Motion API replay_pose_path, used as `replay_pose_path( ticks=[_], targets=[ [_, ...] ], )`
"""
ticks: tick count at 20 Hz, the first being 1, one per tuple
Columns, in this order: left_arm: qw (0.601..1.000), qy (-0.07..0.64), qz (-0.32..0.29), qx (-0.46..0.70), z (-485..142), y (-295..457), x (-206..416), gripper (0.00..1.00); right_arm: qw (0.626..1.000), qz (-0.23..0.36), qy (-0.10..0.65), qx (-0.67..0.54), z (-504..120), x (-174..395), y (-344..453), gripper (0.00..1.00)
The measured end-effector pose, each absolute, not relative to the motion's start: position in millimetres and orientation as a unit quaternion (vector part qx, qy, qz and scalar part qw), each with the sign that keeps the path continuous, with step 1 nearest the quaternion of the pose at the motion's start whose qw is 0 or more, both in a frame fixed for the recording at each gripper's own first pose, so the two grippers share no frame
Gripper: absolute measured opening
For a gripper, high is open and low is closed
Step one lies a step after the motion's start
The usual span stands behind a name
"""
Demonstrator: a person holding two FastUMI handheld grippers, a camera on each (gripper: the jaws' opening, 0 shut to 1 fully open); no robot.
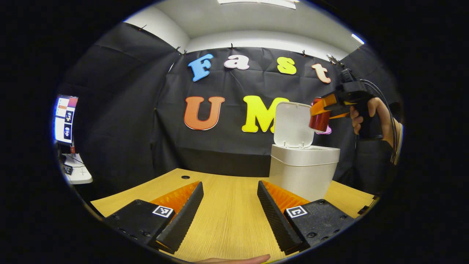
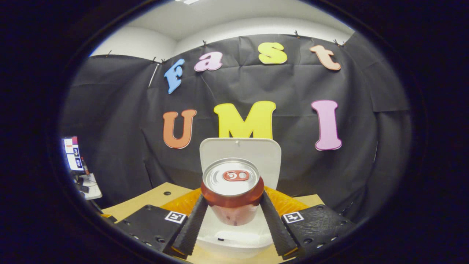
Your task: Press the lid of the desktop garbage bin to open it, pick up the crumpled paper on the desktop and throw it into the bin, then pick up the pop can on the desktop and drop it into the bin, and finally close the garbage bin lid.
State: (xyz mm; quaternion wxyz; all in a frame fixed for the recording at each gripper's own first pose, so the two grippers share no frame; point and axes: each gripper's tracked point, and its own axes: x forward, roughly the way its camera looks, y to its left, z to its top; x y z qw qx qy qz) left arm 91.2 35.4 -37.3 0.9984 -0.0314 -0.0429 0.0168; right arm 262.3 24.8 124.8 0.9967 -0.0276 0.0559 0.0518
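Here the white desktop garbage bin [image 1: 303,172] stands on the wooden worktop [image 1: 227,212] with its lid [image 1: 293,124] swung up and standing upright at the bin's far edge. In the left gripper view, the right claw [image 1: 322,110], held by a hand [image 1: 370,117], hangs in the air just above the bin's open mouth, toward its right rim, and carries the red pop can [image 1: 320,119]. The can sits beside the raised lid, apart from the bin's rim.

In the right gripper view, the right claw [image 2: 233,216] is clamped on the pop can [image 2: 232,190], one finger pressing each side of its body. The can is upright, its silver top and pull tab facing the camera. Directly below it lies the bin's open mouth [image 2: 234,238], and the raised lid [image 2: 240,148] stands right behind the can.

The left claw [image 1: 230,209] rests low over the worktop, in front of the bin and to its left, its fingers spread apart with bare wood between them. A monitor [image 1: 65,119] glows far to the left of the bin, beyond the worktop.
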Motion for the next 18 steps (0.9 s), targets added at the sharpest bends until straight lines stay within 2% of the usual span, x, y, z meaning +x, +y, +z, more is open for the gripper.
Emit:
replay_pose_path(
  ticks=[7,12,13,14,18],
  targets=[
    [0.999,-0.040,0.008,-0.014,-41.7,27.4,93.0,0.96,0.993,0.045,0.109,-0.027,73.2,289.2,33.0,0.80],
    [0.999,-0.053,-0.010,0.002,-37.5,17.0,87.3,0.96,0.993,0.046,0.105,-0.037,69.6,287.7,39.7,0.83],
    [0.998,-0.055,-0.009,0.005,-36.7,16.7,88.6,0.95,0.993,0.046,0.101,-0.035,72.8,287.1,40.3,0.91],
    [0.998,-0.056,-0.008,0.007,-36.3,16.6,87.9,0.95,0.994,0.043,0.097,-0.035,75.4,285.8,39.9,0.94],
    [0.998,-0.059,-0.012,0.008,-35.1,13.9,84.6,0.96,0.994,0.047,0.087,-0.039,86.3,278.9,41.0,0.95]
  ],
)
